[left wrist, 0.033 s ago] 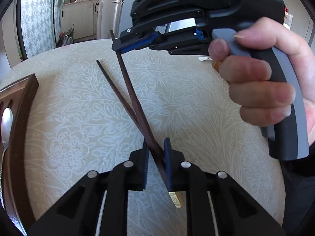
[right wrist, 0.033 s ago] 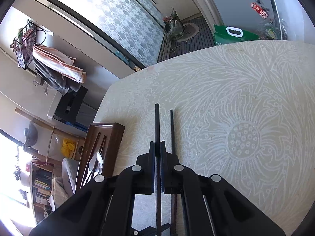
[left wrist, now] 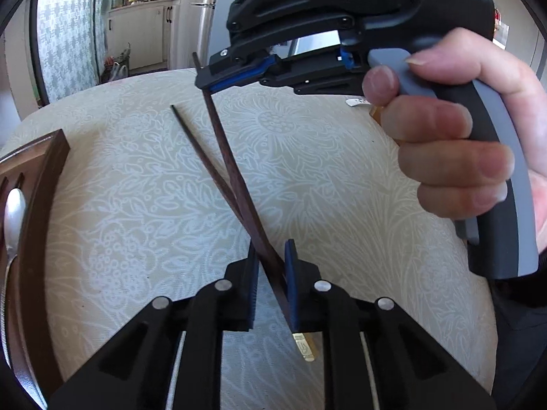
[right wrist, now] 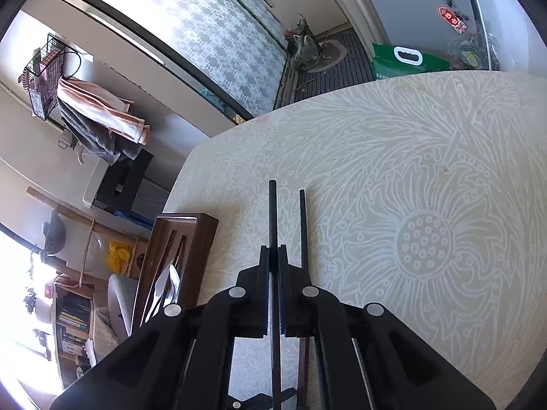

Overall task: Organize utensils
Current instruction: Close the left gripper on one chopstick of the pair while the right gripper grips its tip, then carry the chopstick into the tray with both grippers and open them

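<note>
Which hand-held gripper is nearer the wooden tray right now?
Left. The wooden tray sits just off the left hand-held gripper, at its left side. The right hand-held gripper pinches a chopstick farther across the table.

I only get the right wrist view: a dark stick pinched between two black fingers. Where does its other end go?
Observer: It passes between the left gripper's parted fingers, which are not clamped on it.
Operator: And the second stick beside it?
Observer: The second chopstick angles in and meets the held chopstick at those same fingers.
Operator: Who holds my gripper?
Observer: A hand grips the right gripper's handle, with a finger on its grey trigger.
</note>
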The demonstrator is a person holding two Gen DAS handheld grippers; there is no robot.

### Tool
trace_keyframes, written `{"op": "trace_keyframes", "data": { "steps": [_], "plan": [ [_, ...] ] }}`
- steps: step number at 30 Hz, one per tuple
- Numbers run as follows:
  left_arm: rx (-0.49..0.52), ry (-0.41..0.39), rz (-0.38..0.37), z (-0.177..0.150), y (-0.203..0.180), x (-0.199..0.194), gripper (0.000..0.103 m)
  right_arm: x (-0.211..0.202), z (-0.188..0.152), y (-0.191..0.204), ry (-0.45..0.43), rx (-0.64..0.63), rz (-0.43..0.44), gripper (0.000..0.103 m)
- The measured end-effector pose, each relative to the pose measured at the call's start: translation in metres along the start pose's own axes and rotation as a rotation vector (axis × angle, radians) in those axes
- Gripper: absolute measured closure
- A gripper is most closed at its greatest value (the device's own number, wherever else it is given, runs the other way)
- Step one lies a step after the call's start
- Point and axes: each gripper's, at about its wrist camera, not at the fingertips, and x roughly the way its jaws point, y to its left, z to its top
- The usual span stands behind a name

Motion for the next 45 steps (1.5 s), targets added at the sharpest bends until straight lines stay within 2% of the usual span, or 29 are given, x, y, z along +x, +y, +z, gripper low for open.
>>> {"op": "trace_keyframes", "data": {
  "steps": [12, 16, 25, 31, 36, 42, 45],
  "plan": [
    [-0.021, -0.037, -0.011, 0.001, 0.021, -0.026, 0.090, -0.007, 0.003, 0.019, -0.026, -0.035, -0.006, 0.099],
    [-0.017, -0.054, -0.006, -0.011, 0.016, -0.050, 0.090, -0.012, 0.000, 0.032, -0.031, -0.048, -0.007, 0.099],
    [-0.039, -0.089, 0.039, -0.024, 0.041, -0.101, 0.091, -0.001, -0.007, 0.095, -0.028, -0.100, 0.005, 0.099],
    [-0.061, -0.100, 0.105, -0.037, 0.076, -0.135, 0.092, 0.028, -0.011, 0.147, -0.009, -0.140, 0.025, 0.099],
    [-0.093, -0.075, 0.155, -0.052, 0.111, -0.153, 0.093, 0.066, -0.017, 0.180, 0.034, -0.153, 0.038, 0.098],
    [-0.115, -0.008, 0.204, -0.066, 0.147, -0.160, 0.093, 0.121, -0.025, 0.199, 0.095, -0.145, 0.008, 0.098],
    [-0.124, 0.020, 0.212, -0.066, 0.162, -0.156, 0.093, 0.137, -0.026, 0.201, 0.108, -0.146, -0.023, 0.103]
  ]
}}
